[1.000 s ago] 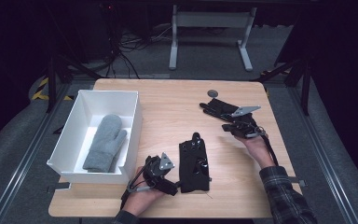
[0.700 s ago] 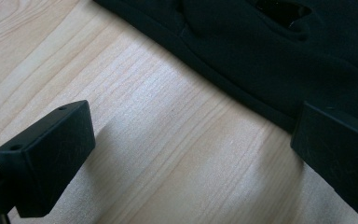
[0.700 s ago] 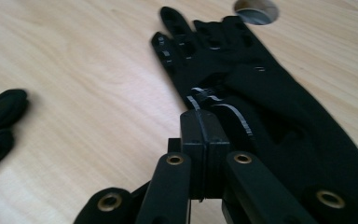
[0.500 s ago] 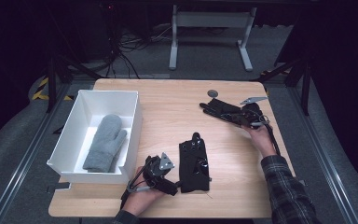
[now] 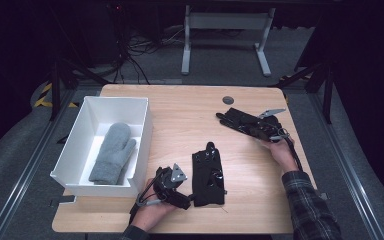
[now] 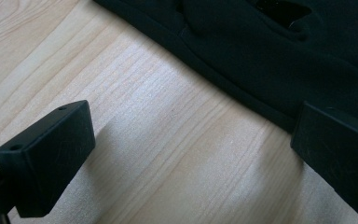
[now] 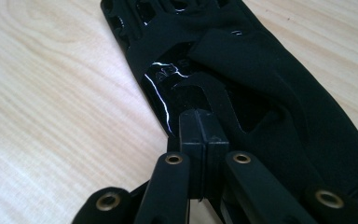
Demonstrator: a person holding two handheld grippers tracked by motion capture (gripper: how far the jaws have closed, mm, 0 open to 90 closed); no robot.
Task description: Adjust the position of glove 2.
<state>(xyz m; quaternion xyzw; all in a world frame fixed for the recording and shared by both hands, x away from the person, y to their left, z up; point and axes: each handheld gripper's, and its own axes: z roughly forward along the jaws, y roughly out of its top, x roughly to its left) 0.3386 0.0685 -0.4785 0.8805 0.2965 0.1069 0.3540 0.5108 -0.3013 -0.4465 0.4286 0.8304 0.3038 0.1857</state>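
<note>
- Dark floor, cables and a desk frame surround my pale wooden table, which carries a white box on its left side.
- One grey mitten already lies flat inside that box, so I judge part of the sorting is done.
- Two black gloves are out on the table: the near glove at the front middle and the far glove toward the right rear.
- My right gripper sits at the far glove, its fingers pressed together at that glove's cuff end; I read this as a pinch on the fabric, though the cloth between the pads is hard to make out.
- That glove appears flat on the wood in the right gripper view, so the lift looks not yet begun.
- My left gripper rests low at the front edge, just left of the near glove.
- Its fingers stand wide apart with bare wood between them; the right one touches or overlaps the glove's hem, I cannot tell which.
- What is left, as I judge it: carry both black gloves off the open table, probably to the box.
</note>
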